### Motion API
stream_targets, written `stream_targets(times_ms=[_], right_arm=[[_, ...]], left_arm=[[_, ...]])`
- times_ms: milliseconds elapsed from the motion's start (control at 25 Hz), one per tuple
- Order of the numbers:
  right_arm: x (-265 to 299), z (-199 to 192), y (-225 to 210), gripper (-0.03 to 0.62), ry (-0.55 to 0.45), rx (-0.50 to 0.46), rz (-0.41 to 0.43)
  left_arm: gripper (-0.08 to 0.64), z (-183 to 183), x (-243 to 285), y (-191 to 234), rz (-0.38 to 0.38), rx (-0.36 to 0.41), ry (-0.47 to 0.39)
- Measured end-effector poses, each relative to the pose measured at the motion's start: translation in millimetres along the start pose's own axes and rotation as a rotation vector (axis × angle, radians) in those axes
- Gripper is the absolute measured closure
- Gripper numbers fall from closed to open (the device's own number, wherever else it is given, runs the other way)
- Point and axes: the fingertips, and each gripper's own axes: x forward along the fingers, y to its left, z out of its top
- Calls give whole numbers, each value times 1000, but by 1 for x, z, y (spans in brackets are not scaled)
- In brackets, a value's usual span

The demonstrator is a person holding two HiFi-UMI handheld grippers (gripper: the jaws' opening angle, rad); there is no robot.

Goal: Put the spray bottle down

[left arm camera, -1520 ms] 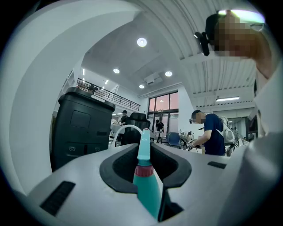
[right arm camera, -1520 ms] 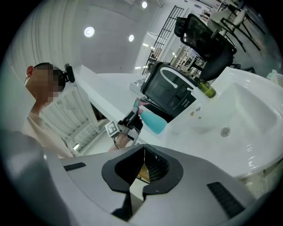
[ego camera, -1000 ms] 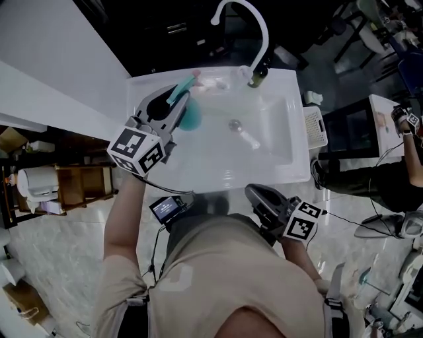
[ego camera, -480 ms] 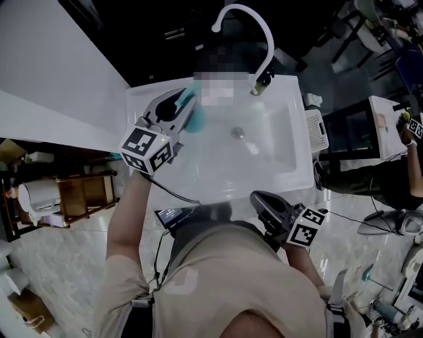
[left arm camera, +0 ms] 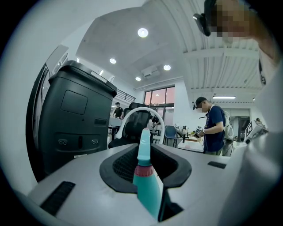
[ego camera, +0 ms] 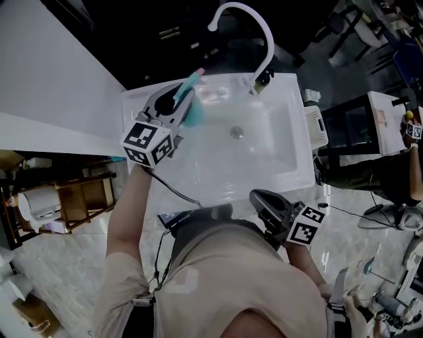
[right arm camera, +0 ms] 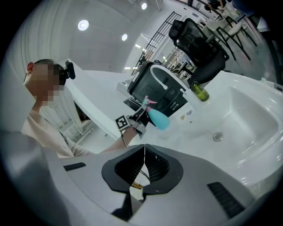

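I was looking into an open-plan lab or office floor fitted out for test work, not a home. A white moulded sink (ego camera: 294, 142) with a tall curved white tap (ego camera: 254, 16) stood by itself as a mock station on a pale marbled tile floor (ego camera: 59, 264). Loose black cables (ego camera: 350, 212) trailed beside it. Behind it I saw a black mesh office chair (right arm camera: 199, 42) and large windows (left arm camera: 159, 95) under round recessed ceiling lights (left arm camera: 142, 32). Another person in a dark shirt (left arm camera: 215, 126) stood at a white worktop (left arm camera: 193, 145), and someone at the right edge carried a square-marker cube (ego camera: 414, 130).
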Motion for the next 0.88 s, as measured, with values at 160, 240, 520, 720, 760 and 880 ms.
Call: stream_targets(times_ms=[160,240,520,720,760,880], right_arm=[[1,1,-3,571,-1,9,-13],[1,0,-4,571,-2,13,-20],[2,-3,-4,571,-7,24,-37],[3,-4,-6,571,-2,27,-42],[4,-4,-6,571,-1,28,-43],[7,-4,-5,571,3,31,-42]], left_arm=[[471,-4,8,6,2,3,3],[470,-6,11,8,3,4,4],[471,-16,20,17,6,-9,9],[471,-20,26,22,10,2,8],[470,-21,28,23,11,5,9],[470,-23,31,26,10,23,13]])
